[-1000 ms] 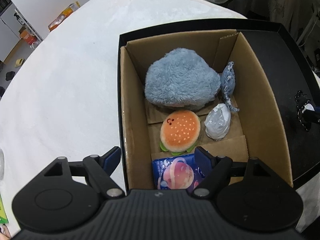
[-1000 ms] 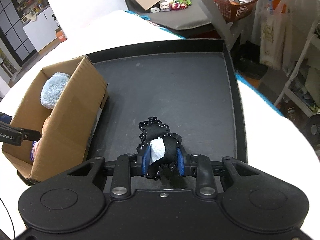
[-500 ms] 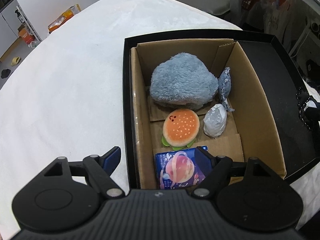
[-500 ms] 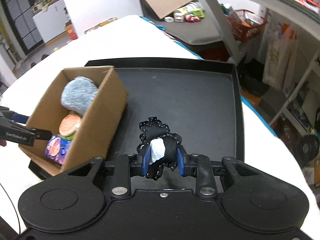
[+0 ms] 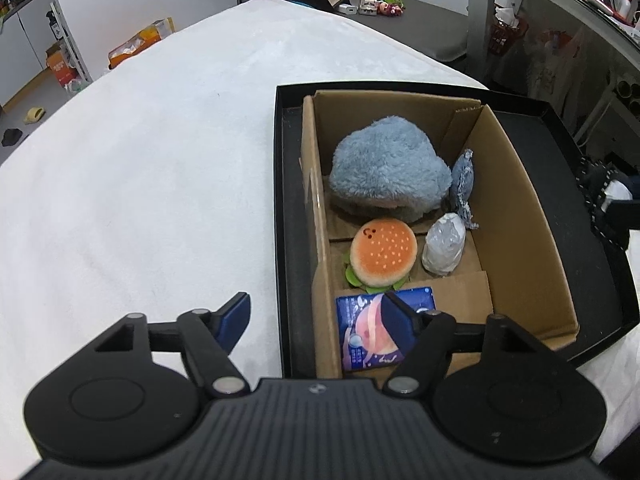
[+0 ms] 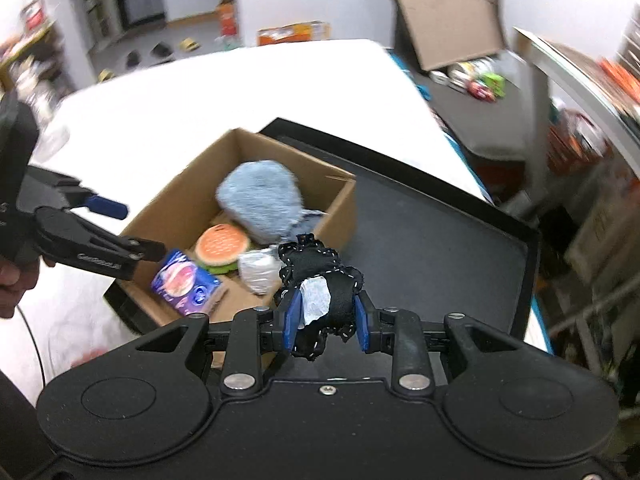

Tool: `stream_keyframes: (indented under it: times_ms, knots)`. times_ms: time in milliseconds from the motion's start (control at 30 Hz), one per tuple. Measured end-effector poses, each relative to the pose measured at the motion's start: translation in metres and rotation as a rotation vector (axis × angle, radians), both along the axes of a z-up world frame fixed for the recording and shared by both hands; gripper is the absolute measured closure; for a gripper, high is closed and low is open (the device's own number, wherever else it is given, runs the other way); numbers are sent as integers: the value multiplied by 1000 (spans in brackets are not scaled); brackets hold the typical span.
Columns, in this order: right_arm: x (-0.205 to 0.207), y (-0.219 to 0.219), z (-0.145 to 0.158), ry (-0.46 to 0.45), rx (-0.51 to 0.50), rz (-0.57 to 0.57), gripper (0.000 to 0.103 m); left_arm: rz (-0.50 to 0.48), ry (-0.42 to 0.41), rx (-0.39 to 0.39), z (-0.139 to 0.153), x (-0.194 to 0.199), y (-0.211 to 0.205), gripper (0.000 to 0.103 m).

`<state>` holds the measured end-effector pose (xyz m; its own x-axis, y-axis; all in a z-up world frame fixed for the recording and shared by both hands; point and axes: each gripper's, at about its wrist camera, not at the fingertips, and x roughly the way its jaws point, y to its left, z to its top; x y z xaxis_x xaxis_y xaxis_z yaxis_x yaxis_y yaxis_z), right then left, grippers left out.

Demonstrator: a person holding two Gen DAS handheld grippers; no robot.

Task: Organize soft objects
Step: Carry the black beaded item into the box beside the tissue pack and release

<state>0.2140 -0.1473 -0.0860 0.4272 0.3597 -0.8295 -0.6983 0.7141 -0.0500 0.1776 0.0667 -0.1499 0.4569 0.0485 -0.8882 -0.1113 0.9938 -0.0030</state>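
Note:
A cardboard box (image 5: 516, 200) stands in a black tray (image 5: 288, 184). It holds a fluffy blue-grey plush (image 5: 384, 168), a burger plush (image 5: 382, 252), a silvery wrapped lump (image 5: 444, 248), a small denim piece (image 5: 463, 176) and a blue planet packet (image 5: 368, 332). My left gripper (image 5: 313, 299) hovers over the box's near left corner, its jaws closing with nothing between them. My right gripper (image 6: 326, 300) is shut on a black stitched soft toy (image 6: 320, 268) with a white tag, held in the air beside the box (image 6: 180, 192). That toy also shows at the right edge of the left wrist view (image 5: 596, 184).
The tray sits on a white cloth-covered table (image 5: 140, 184). Bare black tray floor (image 6: 432, 248) lies right of the box. Shelves, cardboard and clutter stand beyond the table. A person's hand (image 6: 12, 284) holds the left gripper (image 6: 140, 230).
The right gripper has lifted the black toy off the tray and swung it toward the box. The left gripper has drawn back from the box and its jaws have narrowed.

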Motion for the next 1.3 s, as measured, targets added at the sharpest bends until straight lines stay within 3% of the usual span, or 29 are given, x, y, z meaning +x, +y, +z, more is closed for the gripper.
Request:
stream_keyframes:
  times_ms: [367,533,1000,1167,1300]
  knots:
    - [-11,52,2,-18,-165,146,74,-6,-20,-104,-14,-6,12,71]
    - [-12,72,-2,-2,-221,185,74,-22,-33,-134,-18,-5,17,82]
    - [-19,125,-33,84,-346,249,72,-9,-90,-194,-23,-9,29,86]
    - [-20,134,-47,112,-397,245,64,1,-90,-207,-23,-8,33,86]
    - [-25,135,-46,86,-423,233,52,0,-89,-207,-23,-10,33,85]
